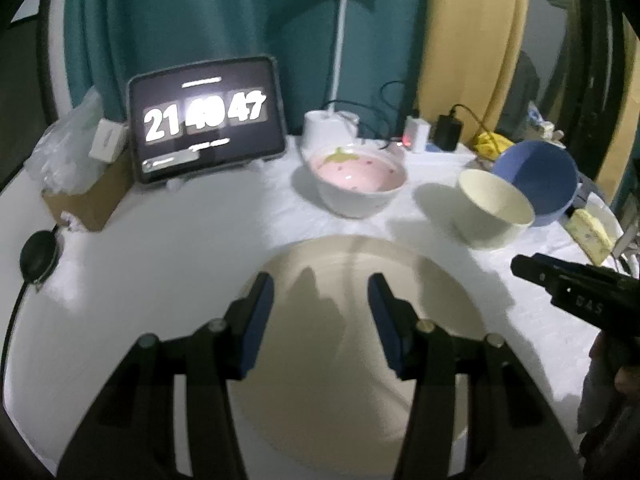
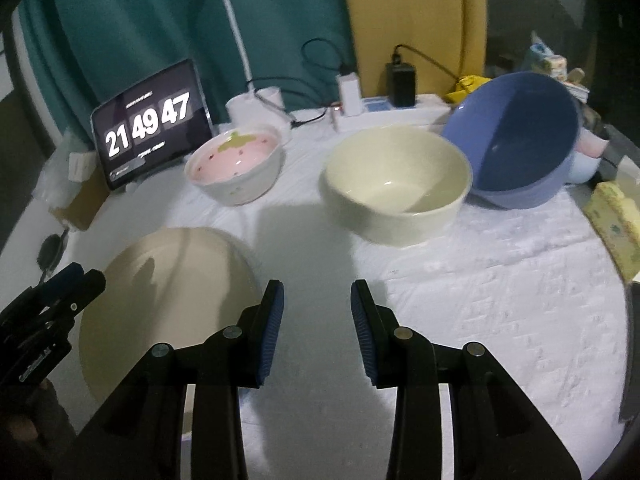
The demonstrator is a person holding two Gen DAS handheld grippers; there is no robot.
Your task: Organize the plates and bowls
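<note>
- A round table (image 2: 500, 300) under a white textured cloth carries everything.
- A beige plate (image 1: 360, 280) lies at the near edge.
- A strawberry-patterned bowl (image 2: 236, 164) and a cream bowl (image 2: 396, 188) stand further back.
- A tilted blue bowl (image 2: 520, 140) leans behind the cream one.
- A tablet clock (image 2: 150, 124) stands at the back left.

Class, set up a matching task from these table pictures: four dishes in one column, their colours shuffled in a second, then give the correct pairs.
Things:
1. plate
2. strawberry bowl
3. plain bowl
4. tilted basin

Colours:
A. blue
B. cream
C. beige
D. pink inside, white outside

Pairs: 1-C, 2-D, 3-B, 4-A
</note>
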